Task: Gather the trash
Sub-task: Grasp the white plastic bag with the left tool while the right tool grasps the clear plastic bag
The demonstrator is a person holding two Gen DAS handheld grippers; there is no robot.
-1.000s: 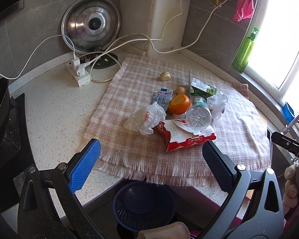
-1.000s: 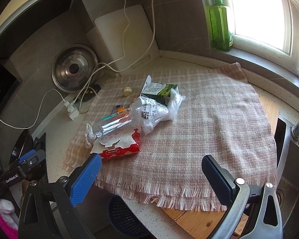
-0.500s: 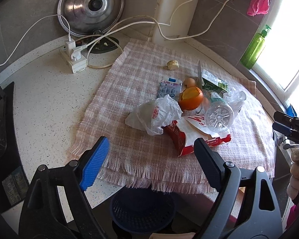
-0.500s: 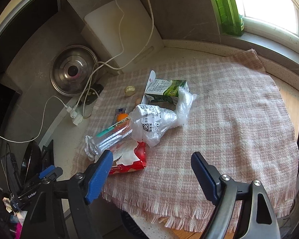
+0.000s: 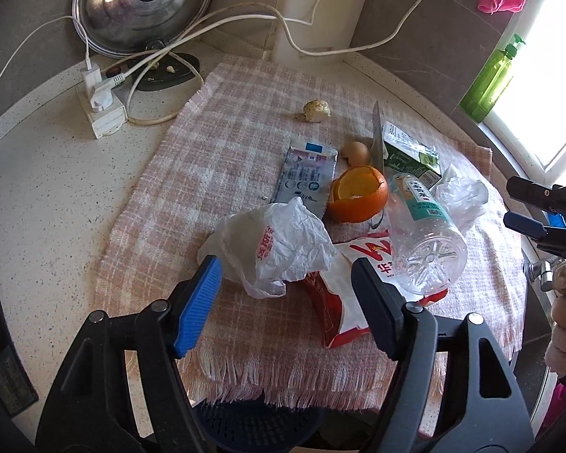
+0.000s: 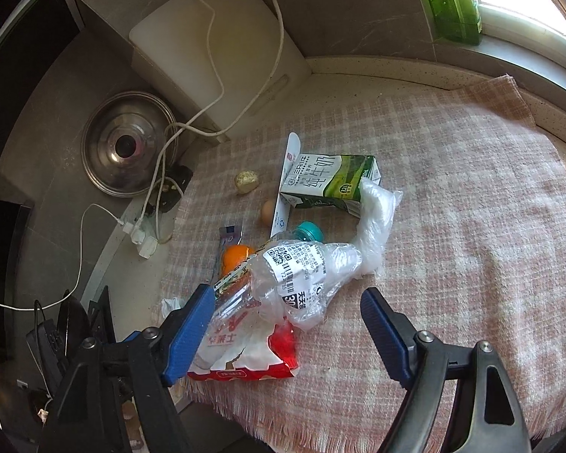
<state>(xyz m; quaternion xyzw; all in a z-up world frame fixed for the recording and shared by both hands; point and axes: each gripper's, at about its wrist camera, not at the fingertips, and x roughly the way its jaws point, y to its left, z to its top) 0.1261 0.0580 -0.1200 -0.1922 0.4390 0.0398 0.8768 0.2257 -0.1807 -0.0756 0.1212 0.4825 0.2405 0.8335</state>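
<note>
Your left hand-held gripper (image 5: 286, 294) is closing, jaws apart around a crumpled white bag (image 5: 279, 241) without pressing it; a red wrapper (image 5: 332, 302) crowds its right pad. Your right hand-held gripper (image 6: 283, 324) stands apart over the clear bottle (image 6: 283, 275), which lies with its cap toward the upper right of the frame, across the wrapper. Orange peel (image 5: 358, 192), an eggshell (image 5: 356, 153) and a carton (image 6: 328, 181) lie beyond on the checked cloth (image 5: 215, 158) covering the speckled surface (image 5: 49, 173). A pot lid (image 5: 143, 3) leans at upper left.

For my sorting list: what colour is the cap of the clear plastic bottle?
Teal cap on the clear plastic bottle; right wrist view shows it best.
</note>
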